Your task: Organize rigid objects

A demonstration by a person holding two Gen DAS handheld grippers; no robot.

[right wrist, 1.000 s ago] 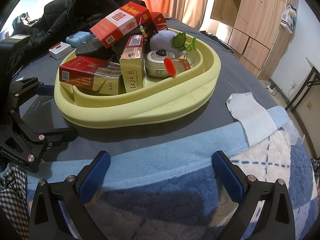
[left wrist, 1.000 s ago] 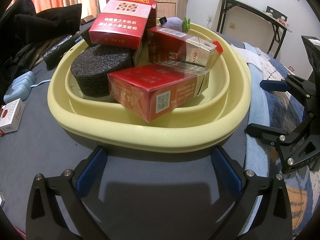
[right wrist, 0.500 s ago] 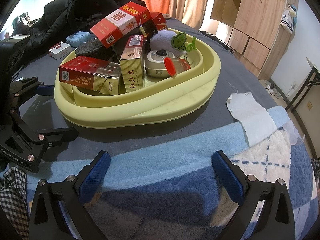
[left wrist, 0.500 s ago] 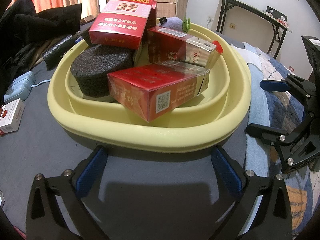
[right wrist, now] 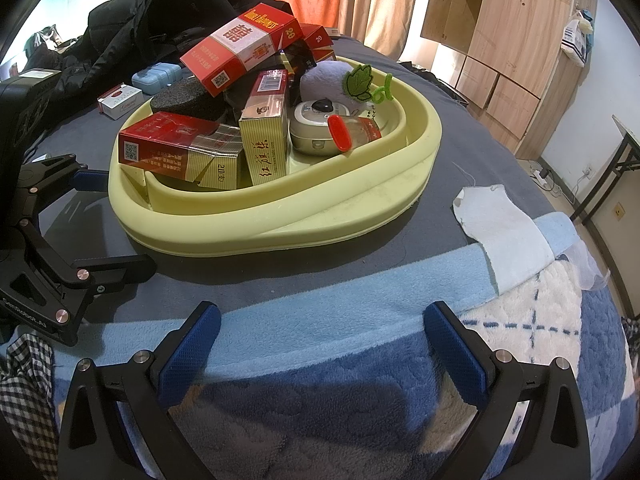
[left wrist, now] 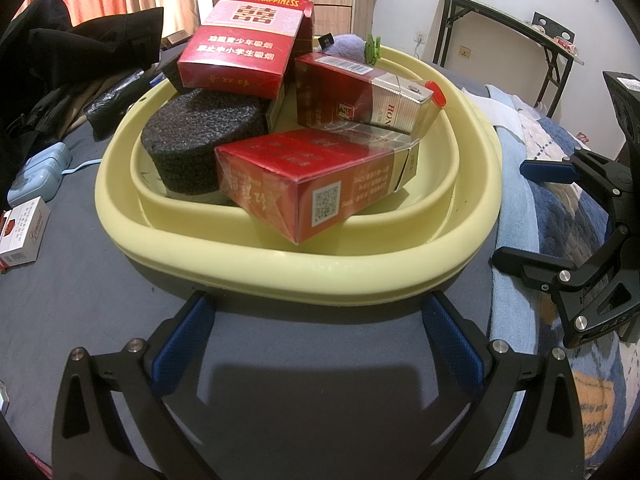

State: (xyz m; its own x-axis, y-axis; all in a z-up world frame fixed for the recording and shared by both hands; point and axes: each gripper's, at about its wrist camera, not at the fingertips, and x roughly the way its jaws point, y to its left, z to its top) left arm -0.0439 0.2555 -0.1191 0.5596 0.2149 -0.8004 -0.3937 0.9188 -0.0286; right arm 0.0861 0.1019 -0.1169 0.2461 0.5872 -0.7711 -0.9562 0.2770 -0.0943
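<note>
A pale yellow basin (left wrist: pixel 280 272) sits on the grey bedcover, also in the right wrist view (right wrist: pixel 320 216). It holds several red cigarette boxes (left wrist: pixel 320 184), a Double Happiness box (left wrist: pixel 244 40) on top, a black foam disc (left wrist: pixel 200 140), a round cream device (right wrist: pixel 316 128) and a purple plush (right wrist: pixel 332 80). My left gripper (left wrist: pixel 316 340) is open and empty just before the basin's near rim. My right gripper (right wrist: pixel 320 340) is open and empty over the blue blanket, short of the basin.
A white cigarette pack (left wrist: pixel 22 232) and a light blue case (left wrist: pixel 36 176) lie left of the basin. Black clothing (right wrist: pixel 160 20) is piled behind. A white cloth (right wrist: pixel 504 232) lies right of the basin. A wooden cabinet (right wrist: pixel 504 40) and folding table (left wrist: pixel 500 20) stand beyond.
</note>
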